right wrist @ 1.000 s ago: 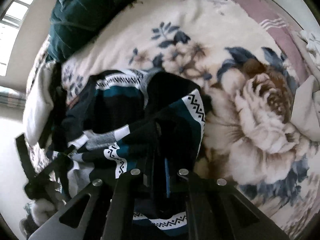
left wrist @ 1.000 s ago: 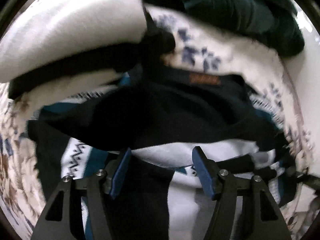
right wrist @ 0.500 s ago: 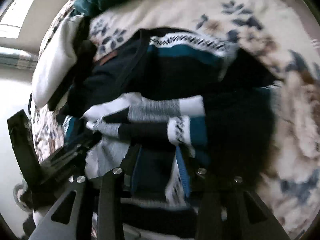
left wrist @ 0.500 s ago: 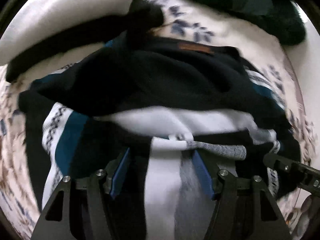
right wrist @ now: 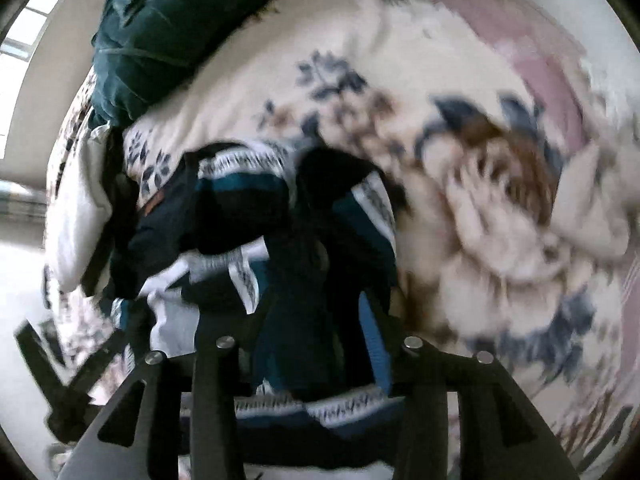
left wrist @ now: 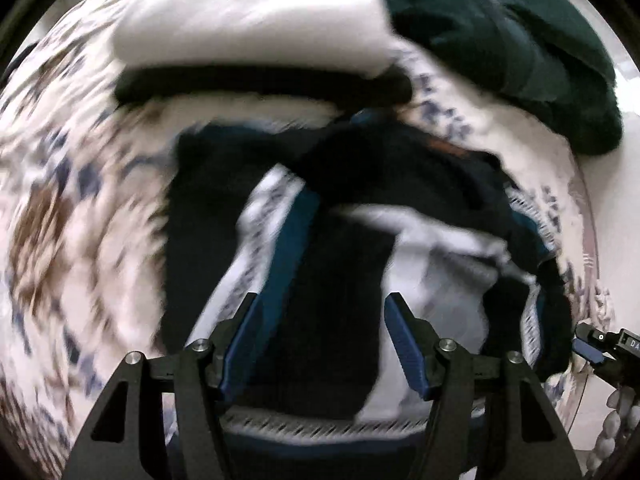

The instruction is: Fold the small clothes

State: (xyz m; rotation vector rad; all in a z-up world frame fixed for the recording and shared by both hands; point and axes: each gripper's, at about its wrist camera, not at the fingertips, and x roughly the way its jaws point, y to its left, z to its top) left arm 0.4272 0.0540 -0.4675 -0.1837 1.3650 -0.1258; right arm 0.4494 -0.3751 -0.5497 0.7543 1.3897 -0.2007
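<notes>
A small knitted sweater [left wrist: 360,208], dark navy with teal and white patterned bands, lies crumpled on a floral bedspread [left wrist: 72,216]. My left gripper [left wrist: 320,320] is open, its blue pads [left wrist: 404,344] spread over the sweater's hem. In the right wrist view the same sweater [right wrist: 248,216] is bunched up, and my right gripper [right wrist: 316,312] has its jaws apart with dark fabric lying between them. The right gripper's tip shows at the right edge of the left wrist view [left wrist: 596,352]. Both views are motion-blurred.
A folded white garment [left wrist: 248,32] lies on a dark one behind the sweater. A dark green quilt [left wrist: 520,40] is heaped at the back; it also shows in the right wrist view [right wrist: 168,28]. Floral bedspread [right wrist: 500,208] stretches to the right.
The right gripper's jaws have opened wider and its camera swung back toward the bedspread. The left gripper shifted left and turned; the sweater's folds have dropped and spread.
</notes>
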